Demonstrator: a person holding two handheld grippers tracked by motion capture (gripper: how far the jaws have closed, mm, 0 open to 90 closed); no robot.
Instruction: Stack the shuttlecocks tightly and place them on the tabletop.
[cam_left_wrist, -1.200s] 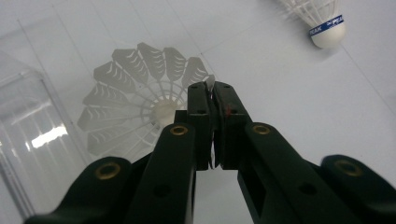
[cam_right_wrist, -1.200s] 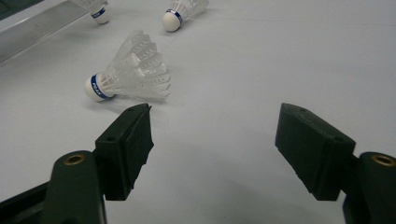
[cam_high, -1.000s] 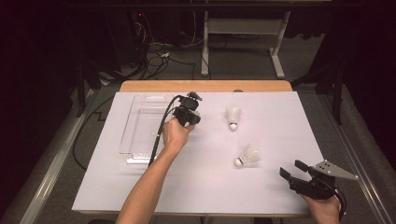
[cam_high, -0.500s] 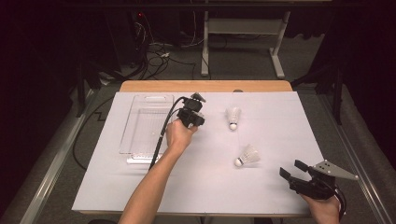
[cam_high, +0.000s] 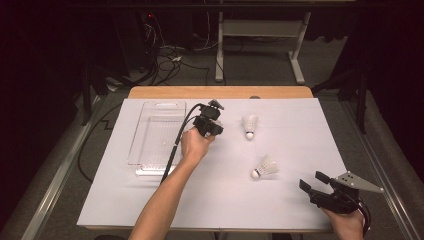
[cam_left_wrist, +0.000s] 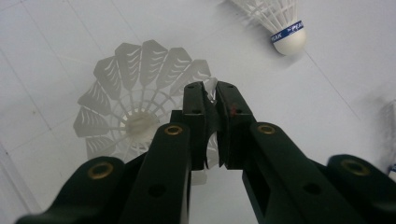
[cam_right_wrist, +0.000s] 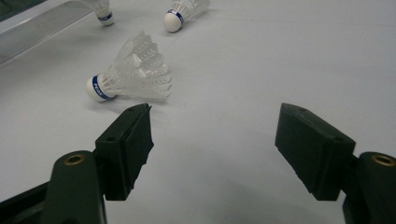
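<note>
My left gripper (cam_left_wrist: 210, 88) is shut on a feather at the rim of a white shuttlecock (cam_left_wrist: 126, 116), whose open skirt faces the camera over the white table cover. In the high view the left gripper (cam_high: 210, 122) sits just right of the clear tray (cam_high: 150, 145). A second shuttlecock (cam_high: 249, 125) (cam_left_wrist: 282, 28) lies beyond it. A third shuttlecock (cam_high: 265, 167) (cam_right_wrist: 126, 74) lies on its side just ahead of my right gripper (cam_right_wrist: 215, 116) (cam_high: 312, 181). That gripper is open with nothing between its fingers, near the table's front right corner.
The white cover (cam_high: 290, 210) spreads over a wooden table (cam_high: 220, 92). The tray's edge (cam_right_wrist: 37, 28) appears far left in the right gripper view, with two shuttlecocks (cam_right_wrist: 184, 11) beyond. Cables and desk legs lie on the floor behind.
My left gripper has drifted slightly to the right and toward the person, still shut on the shuttlecock. The right gripper has stayed put.
</note>
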